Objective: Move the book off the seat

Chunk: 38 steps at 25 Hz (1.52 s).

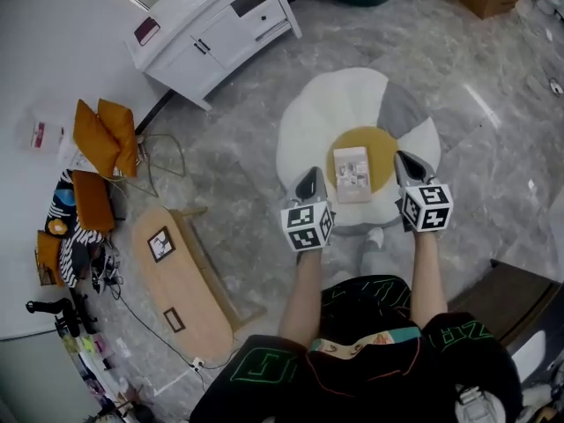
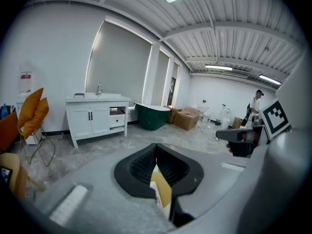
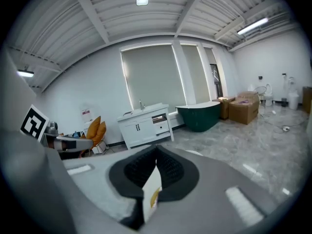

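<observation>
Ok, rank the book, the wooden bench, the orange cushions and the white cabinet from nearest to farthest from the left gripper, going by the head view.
1. Book: just right of the left gripper, on the seat.
2. Wooden bench: on the floor, lower left.
3. Orange cushions, far left by the wall, and white cabinet, upper left: too close to call.

R tongs [image 3: 156,153] shut; pale sliver [image 3: 151,191] in gap, maybe seat; white cabinet [image 3: 145,126], green tub [image 3: 201,116] bkgd.

Both hand-held grippers [image 1: 309,181] [image 1: 408,164] closed
</observation>
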Each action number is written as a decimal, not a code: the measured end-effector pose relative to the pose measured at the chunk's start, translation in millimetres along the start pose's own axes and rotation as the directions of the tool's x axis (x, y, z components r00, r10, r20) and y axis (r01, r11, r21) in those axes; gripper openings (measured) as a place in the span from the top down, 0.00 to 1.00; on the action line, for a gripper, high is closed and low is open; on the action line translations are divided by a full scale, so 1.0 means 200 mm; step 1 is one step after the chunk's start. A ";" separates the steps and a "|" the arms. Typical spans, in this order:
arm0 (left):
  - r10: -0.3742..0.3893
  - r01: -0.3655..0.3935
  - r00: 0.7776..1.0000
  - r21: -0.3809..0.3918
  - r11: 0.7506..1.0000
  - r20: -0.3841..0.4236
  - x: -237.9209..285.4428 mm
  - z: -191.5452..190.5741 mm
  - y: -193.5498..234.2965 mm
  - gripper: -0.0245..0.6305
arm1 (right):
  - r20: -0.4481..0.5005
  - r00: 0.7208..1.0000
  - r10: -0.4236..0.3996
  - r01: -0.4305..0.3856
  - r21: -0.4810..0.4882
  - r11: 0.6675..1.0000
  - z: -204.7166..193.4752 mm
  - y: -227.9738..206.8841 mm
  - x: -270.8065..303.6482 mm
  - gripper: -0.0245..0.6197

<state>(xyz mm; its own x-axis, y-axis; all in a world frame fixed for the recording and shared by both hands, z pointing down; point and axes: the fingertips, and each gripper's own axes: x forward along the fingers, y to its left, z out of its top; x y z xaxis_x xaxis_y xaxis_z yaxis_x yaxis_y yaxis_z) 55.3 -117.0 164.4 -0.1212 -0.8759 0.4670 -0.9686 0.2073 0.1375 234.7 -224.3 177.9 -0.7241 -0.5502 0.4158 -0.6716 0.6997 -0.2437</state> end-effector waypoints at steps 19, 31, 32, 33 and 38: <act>-0.215 0.171 0.869 -0.136 0.976 -0.446 0.79 -1.28 0.05 0.95 | -0.381 0.923 -0.049 0.096 0.106 0.990 -1.31 -0.23 0.50 0.96; -0.250 0.196 0.816 -0.158 0.968 -0.521 1.14 -1.93 0.24 0.94 | -0.464 0.885 -0.023 0.079 0.101 0.992 -1.93 -0.32 0.85 0.96; -0.251 0.191 0.813 -0.166 0.967 -0.525 1.16 -1.98 0.24 0.94 | -0.476 0.879 -0.024 0.082 0.102 0.991 -1.98 -0.33 0.87 0.96; -0.250 0.185 0.809 -0.173 0.967 -0.533 1.19 -2.03 0.23 0.94 | -0.488 0.873 -0.026 0.087 0.104 0.991 -2.02 -0.34 0.90 0.96; -0.237 0.164 0.776 -0.175 0.971 -0.584 1.29 -2.23 0.25 0.94 | -0.537 0.842 -0.045 0.108 0.087 0.990 -2.19 -0.40 1.03 0.96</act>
<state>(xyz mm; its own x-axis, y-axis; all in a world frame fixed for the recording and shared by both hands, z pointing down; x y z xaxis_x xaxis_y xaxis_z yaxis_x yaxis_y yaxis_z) 72.0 -137.7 681.0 0.2620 -0.4744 0.8404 -0.9220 0.1340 0.3631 208.6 -193.5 666.8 -0.4956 -0.2500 0.8318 -0.7571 0.5937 -0.2726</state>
